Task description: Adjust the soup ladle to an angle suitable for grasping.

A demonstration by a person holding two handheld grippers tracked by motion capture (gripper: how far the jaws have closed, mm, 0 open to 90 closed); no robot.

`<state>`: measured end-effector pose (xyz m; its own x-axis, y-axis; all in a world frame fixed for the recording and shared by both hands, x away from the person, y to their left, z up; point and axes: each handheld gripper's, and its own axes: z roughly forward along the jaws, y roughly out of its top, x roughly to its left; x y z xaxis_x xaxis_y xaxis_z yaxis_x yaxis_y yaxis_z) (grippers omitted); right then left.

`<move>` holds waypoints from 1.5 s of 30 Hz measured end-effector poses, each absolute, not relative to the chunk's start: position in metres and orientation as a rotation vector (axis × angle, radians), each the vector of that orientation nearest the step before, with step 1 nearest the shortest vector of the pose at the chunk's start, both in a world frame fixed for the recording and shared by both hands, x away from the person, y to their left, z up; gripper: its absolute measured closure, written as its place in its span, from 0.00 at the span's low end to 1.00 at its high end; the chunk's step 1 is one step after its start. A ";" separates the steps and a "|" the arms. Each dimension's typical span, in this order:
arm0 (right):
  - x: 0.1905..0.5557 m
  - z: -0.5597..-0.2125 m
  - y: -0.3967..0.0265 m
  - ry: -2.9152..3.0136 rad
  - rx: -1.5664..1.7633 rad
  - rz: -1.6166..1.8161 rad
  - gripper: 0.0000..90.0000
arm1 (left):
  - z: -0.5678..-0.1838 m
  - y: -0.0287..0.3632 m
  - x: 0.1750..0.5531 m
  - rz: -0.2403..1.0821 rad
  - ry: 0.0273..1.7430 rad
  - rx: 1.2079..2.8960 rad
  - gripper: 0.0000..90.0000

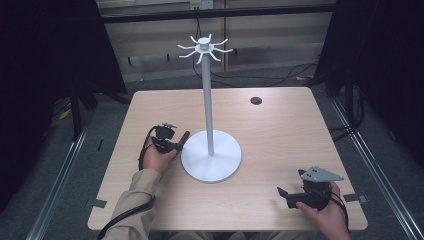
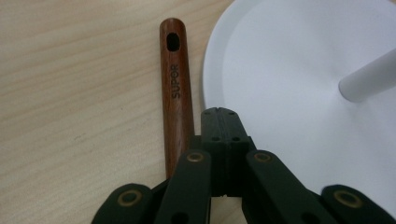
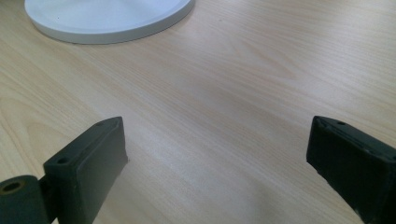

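Observation:
A white stand rises from a round base (image 1: pixel 211 160) mid-table, its thin pole (image 1: pixel 207 100) topped by a ring of hooks (image 1: pixel 204 48). A dark wooden handle (image 2: pixel 176 93) with a hanging hole and the word SUPOR lies flat on the table just left of the base (image 2: pixel 289 93). My left gripper (image 2: pixel 219 114) is shut, jaws pressed together with nothing between them, right beside the handle (image 1: pixel 184 138) and over the base's edge. The handle's near end is hidden under it. At the front right my right gripper (image 1: pixel 284 196) rests open, and its jaws (image 3: pixel 217 154) span bare wood.
A small black round hole (image 1: pixel 256 100) sits at the table's (image 1: pixel 280 130) back right. Bits of grey tape mark the front corners. Cables run across the floor behind the table, and dark curtains stand on both sides. The stand's base (image 3: pixel 107 18) lies ahead of the right gripper.

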<state>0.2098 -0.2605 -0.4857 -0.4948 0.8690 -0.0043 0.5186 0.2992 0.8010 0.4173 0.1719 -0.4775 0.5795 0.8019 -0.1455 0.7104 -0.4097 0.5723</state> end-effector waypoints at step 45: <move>0.210 -0.485 -0.260 2.121 1.241 1.072 0.05 | -0.458 0.202 0.419 0.273 1.343 2.316 0.70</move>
<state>0.2098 -0.2603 -0.4850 -0.4894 0.8721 -0.0012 0.5164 0.2909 0.8054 0.4193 0.2015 -0.4579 0.5074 0.8602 -0.0519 0.7718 -0.4268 0.4713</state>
